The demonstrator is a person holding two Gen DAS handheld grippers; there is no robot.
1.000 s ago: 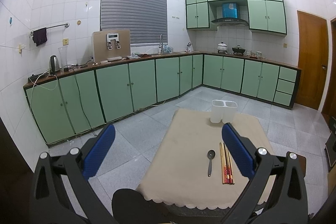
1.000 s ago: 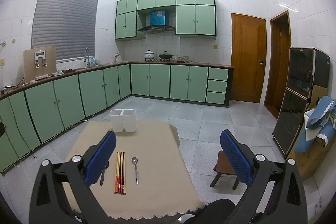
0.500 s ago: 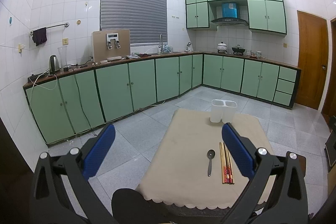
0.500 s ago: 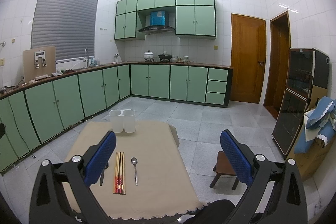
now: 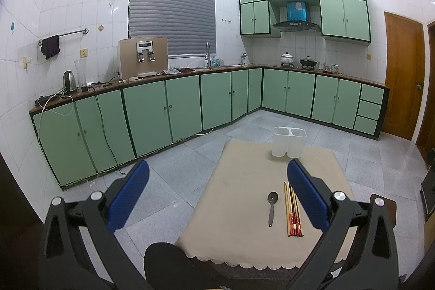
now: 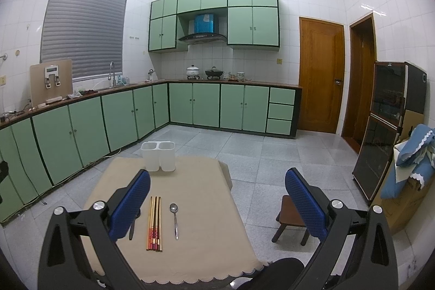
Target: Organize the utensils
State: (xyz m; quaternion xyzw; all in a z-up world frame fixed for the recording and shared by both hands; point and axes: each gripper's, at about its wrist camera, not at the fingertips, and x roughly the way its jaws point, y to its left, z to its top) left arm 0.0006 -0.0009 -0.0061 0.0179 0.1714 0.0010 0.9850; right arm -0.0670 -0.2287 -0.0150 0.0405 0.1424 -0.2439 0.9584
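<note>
Two grippers, left gripper [image 5: 217, 195] and right gripper [image 6: 217, 197], both wide apart, empty above the table [image 6: 206, 181].

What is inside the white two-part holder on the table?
Nothing rises above the rim of the white holder; through its pale walls it looks empty. The bottom of each compartment is hidden.

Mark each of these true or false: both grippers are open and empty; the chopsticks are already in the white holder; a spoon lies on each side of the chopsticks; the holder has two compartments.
1. The left gripper and right gripper are open and empty. True.
2. The chopsticks stand in the white holder. False: they lie flat on the table.
3. A spoon lies on each side of the chopsticks. True: the second spoon shows fully in the left view.
4. The holder has three compartments. False: two.
</note>
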